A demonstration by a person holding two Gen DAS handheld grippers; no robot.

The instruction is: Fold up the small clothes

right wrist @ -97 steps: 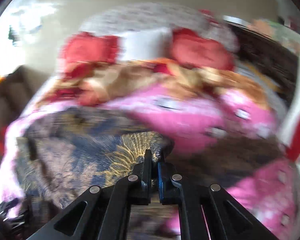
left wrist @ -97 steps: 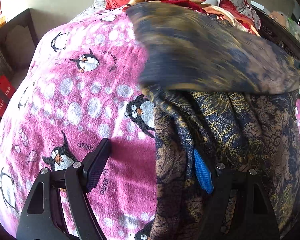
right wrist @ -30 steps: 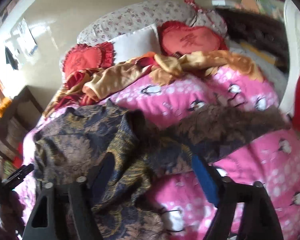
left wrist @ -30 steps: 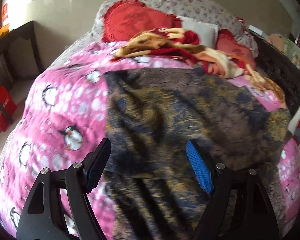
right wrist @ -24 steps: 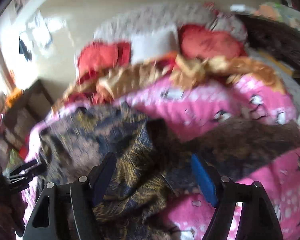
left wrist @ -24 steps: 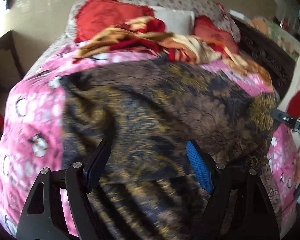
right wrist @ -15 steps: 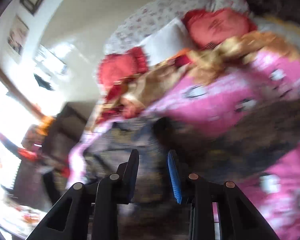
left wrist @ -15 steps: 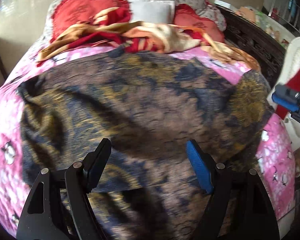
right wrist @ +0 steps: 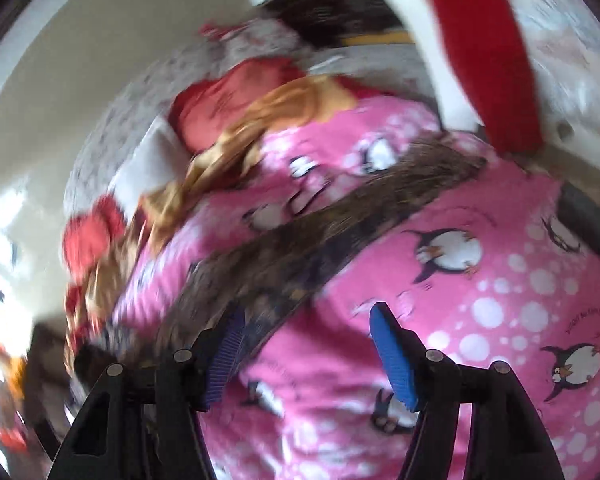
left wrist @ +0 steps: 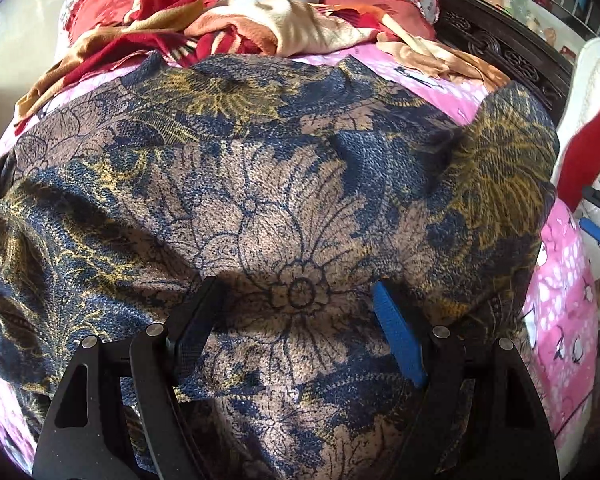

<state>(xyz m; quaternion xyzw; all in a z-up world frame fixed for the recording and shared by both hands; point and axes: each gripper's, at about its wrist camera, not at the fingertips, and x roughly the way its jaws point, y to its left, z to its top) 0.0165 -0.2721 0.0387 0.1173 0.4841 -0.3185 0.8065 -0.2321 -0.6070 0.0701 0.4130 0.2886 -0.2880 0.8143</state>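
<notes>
Now the dark flowered garment (left wrist: pixel 284 208) is spread flat on the pink penguin bedspread (right wrist: pixel 480 288) for folding, while the left claw (left wrist: pixel 300 320) is held wide open above it and the right claw (right wrist: pixel 304 344), just reopened, grips nothing.

Both wrist views close, angled down, sharing floral garment (left wrist: pixel 300 184)

floral garment (left wrist: pixel 292 208): matt grainy woven cloth; penguin blanket (right wrist: pixel 480 320): soft fleecy; headboard (left wrist: pixel 500 46): dark carved wood.
</notes>
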